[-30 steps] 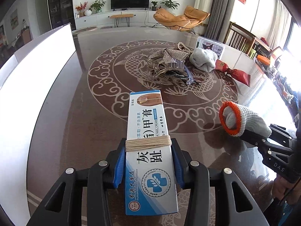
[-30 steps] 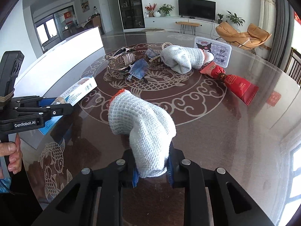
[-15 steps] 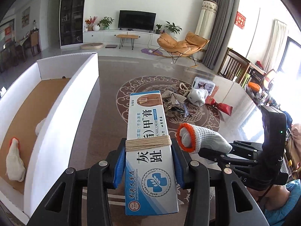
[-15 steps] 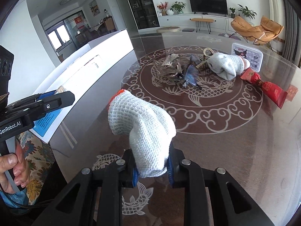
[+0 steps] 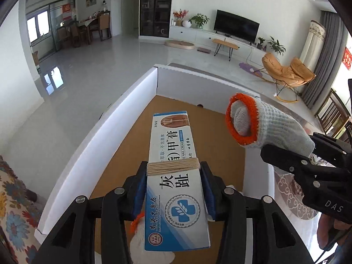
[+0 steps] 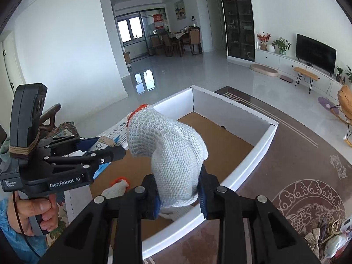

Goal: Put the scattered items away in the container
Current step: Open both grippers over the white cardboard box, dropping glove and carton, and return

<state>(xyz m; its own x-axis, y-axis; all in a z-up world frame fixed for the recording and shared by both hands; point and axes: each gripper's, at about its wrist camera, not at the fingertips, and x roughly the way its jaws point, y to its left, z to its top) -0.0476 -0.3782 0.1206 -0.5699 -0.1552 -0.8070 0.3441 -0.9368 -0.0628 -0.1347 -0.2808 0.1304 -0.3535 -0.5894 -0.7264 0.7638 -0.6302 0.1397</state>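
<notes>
My left gripper [image 5: 175, 183] is shut on a blue-and-white nail cream box [image 5: 176, 176] bound with twine, held over the open white cardboard box [image 5: 99, 145] with a brown floor. My right gripper [image 6: 178, 189] is shut on a rolled white knit glove with an orange cuff [image 6: 169, 149], held above the box's near wall [image 6: 248, 160]. The glove also shows in the left wrist view [image 5: 264, 127], beside the cream box. Another white glove with an orange cuff [image 6: 116, 187] lies inside the box, partly hidden under my left gripper [image 6: 105, 151].
The box stands at the edge of a dark patterned table [image 6: 297, 165]. A pile of leftover items [image 6: 325, 239] lies at the far right of the table. A floral cushion [image 5: 13, 209] is left of the box.
Both grippers have swung left from over the table to above the box, carrying the cream box and the glove. The item pile has slid out to the right edge of view.
</notes>
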